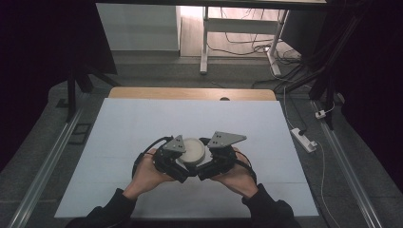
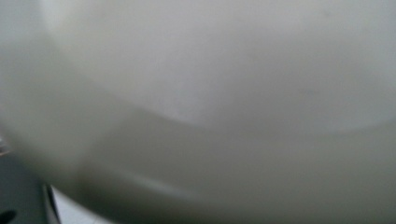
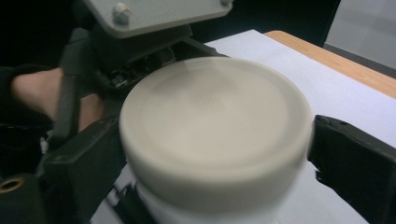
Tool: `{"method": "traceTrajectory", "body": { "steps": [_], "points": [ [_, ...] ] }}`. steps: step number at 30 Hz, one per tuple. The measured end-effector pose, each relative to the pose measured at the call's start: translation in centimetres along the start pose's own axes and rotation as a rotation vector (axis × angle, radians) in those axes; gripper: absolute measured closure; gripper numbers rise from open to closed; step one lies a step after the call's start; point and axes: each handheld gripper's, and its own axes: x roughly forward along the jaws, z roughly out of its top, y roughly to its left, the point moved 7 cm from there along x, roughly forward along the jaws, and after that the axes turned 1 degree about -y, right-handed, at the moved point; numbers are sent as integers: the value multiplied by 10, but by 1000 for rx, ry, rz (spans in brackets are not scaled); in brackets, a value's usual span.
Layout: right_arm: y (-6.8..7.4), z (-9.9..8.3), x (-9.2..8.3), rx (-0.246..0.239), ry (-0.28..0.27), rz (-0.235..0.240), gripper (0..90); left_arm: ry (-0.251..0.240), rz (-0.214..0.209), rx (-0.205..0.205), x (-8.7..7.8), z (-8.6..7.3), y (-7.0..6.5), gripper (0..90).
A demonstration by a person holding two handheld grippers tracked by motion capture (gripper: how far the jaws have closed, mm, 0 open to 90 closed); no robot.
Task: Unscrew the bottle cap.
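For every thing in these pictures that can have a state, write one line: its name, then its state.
Jar: upright on the table, between both grippers.
Lid: on the jar, not yet off.
Right gripper: jaws against opposite sides of the lid, shut on it.
Left gripper: at the jar; open or shut cannot be told, its own view is a blur of white.
Table: white-covered, bearing the jar.

Lab or test room — white-covered table [image 1: 142, 128], dark curtains, floor cables [image 1: 247, 47], power strip [image 1: 304, 139].
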Motion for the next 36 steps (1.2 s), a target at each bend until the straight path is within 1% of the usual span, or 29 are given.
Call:
{"method": "traceTrajectory", "body": {
  "steps": [3,6,8,11,13,15,19,21,23,28,31,33,35,36],
  "points": [
    [1,0,3,4,0,0,33,5,2,5,1,1,-3,76],
    [2,0,4,13,-9,8,60,4,2,6,1,2,-3,76],
    [2,0,4,8,-9,8,63,7,0,6,2,1,-3,76],
    [2,-1,4,-1,-5,13,65,22,-8,22,4,0,-3,76],
    [2,-3,4,-9,2,20,67,20,-23,28,5,-1,-4,76],
    [2,-4,4,-14,1,36,68,19,-37,33,5,-1,-5,76],
    [2,-4,3,-26,-8,82,69,23,-59,58,5,-1,-6,76],
    [2,-5,2,-38,-13,106,70,20,-75,65,5,-1,-7,76],
    [2,-5,2,-40,-18,127,70,22,-86,74,5,-1,-7,76],
    [1,-8,1,-44,-23,181,71,22,-122,80,6,-3,-9,76],
    [1,-9,1,-47,-29,218,71,20,-150,95,6,-3,-10,77],
    [2,-9,-1,-52,-32,251,72,17,-171,103,6,-3,-12,76],
    [2,-10,-1,-53,-31,276,71,19,-174,103,6,-3,-12,76],
    [2,-10,-1,-54,-27,276,70,22,-167,102,7,-4,-12,76]
  ]
}}
